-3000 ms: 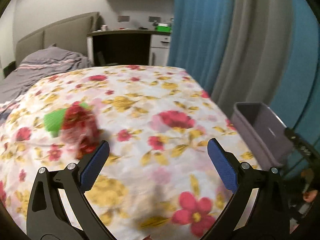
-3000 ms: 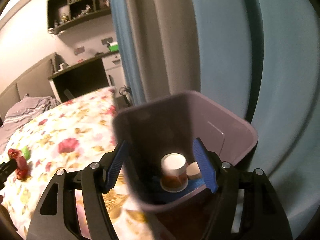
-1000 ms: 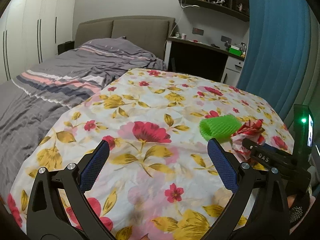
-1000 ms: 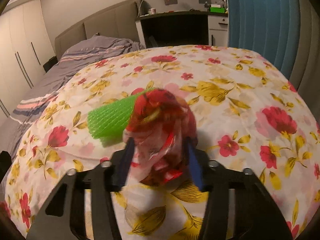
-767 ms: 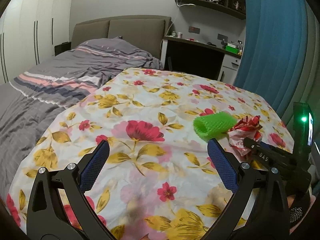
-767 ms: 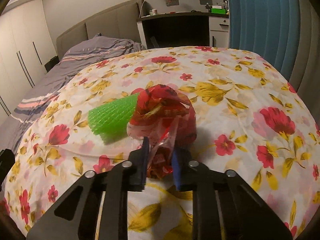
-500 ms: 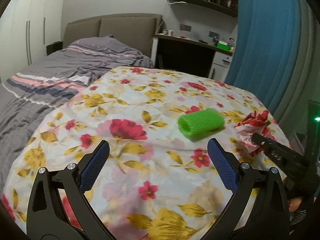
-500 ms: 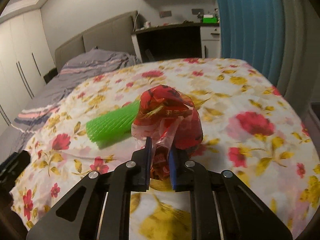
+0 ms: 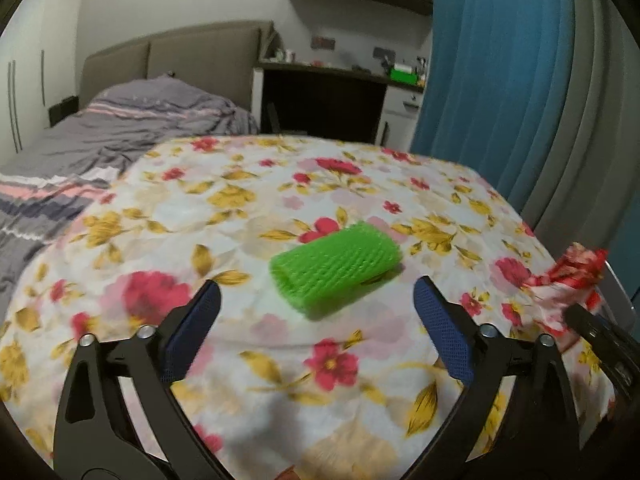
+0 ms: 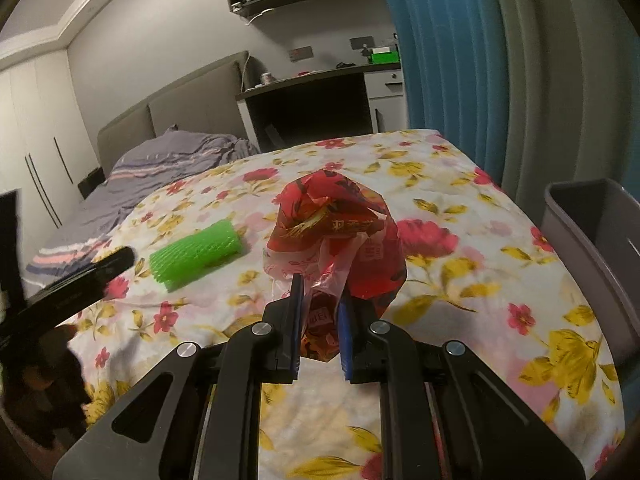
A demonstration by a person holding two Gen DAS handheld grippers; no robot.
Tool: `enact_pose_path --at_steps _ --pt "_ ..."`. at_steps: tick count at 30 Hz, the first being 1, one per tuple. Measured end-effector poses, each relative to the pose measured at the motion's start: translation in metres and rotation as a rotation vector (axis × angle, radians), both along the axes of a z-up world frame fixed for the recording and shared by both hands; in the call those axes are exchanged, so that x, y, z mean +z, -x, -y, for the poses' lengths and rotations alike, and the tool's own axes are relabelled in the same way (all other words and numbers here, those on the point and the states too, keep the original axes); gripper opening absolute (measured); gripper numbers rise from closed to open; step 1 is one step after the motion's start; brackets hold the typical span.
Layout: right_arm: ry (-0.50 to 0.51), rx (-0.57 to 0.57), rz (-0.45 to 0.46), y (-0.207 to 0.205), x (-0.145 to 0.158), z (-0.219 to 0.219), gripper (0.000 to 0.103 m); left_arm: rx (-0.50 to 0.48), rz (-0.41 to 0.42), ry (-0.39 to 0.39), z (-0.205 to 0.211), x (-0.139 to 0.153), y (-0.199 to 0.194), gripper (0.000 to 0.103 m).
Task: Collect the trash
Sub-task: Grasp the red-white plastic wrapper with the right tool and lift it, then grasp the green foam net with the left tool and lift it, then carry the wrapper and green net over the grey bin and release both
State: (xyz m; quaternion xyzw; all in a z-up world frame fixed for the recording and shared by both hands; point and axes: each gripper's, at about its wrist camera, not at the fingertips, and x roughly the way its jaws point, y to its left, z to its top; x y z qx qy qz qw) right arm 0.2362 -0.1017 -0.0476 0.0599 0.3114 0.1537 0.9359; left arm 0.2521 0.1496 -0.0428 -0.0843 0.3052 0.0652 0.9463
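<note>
Trash on the floral bedspread (image 9: 248, 216): two pieces. Red crumpled wrapper (image 10: 340, 236) is now pinched in the right gripper (image 10: 320, 312), jaws clamped on its lower tail; a second ago it sat between open jaws, so the grasp is made and it has come up off the cloth toward the bed's right edge, near the grey bin (image 10: 592, 248). Green foam net sleeve (image 9: 336, 268) lies mid-bed, untouched. Left gripper (image 9: 316, 332) has swung to face it, jaws wide and starting to close, nothing between them. Likely next: wrapper to bin.
</note>
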Motion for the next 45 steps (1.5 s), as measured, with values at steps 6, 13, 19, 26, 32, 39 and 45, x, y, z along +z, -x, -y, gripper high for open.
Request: enact_pose_path --at_steps 6,13,19,26,32,39,45 --pt "-0.007 0.0 -0.005 0.003 -0.004 0.014 0.016 0.006 -0.093 0.001 -0.001 -0.016 -0.044 0.075" --pt "-0.01 0.0 -0.017 0.002 -0.011 0.02 0.016 -0.022 -0.199 -0.06 0.007 -0.036 -0.071 0.052" --pt "0.002 0.002 -0.017 0.005 -0.013 0.019 0.016 -0.068 -0.235 -0.078 0.015 -0.046 -0.076 0.027" --pt "-0.001 0.001 -0.012 0.006 -0.012 0.02 0.016 -0.069 -0.203 -0.071 0.016 -0.041 -0.069 0.009" --pt "-0.011 -0.002 0.009 0.013 -0.004 0.026 0.016 -0.082 -0.124 -0.069 0.027 -0.017 -0.047 0.009" --pt "-0.038 -0.013 0.052 0.033 0.016 0.045 0.016 -0.155 -0.014 -0.083 0.07 0.021 -0.008 0.009" --pt "-0.044 -0.043 0.085 0.051 0.028 0.074 0.016 -0.237 0.055 -0.082 0.119 0.045 0.018 0.009"
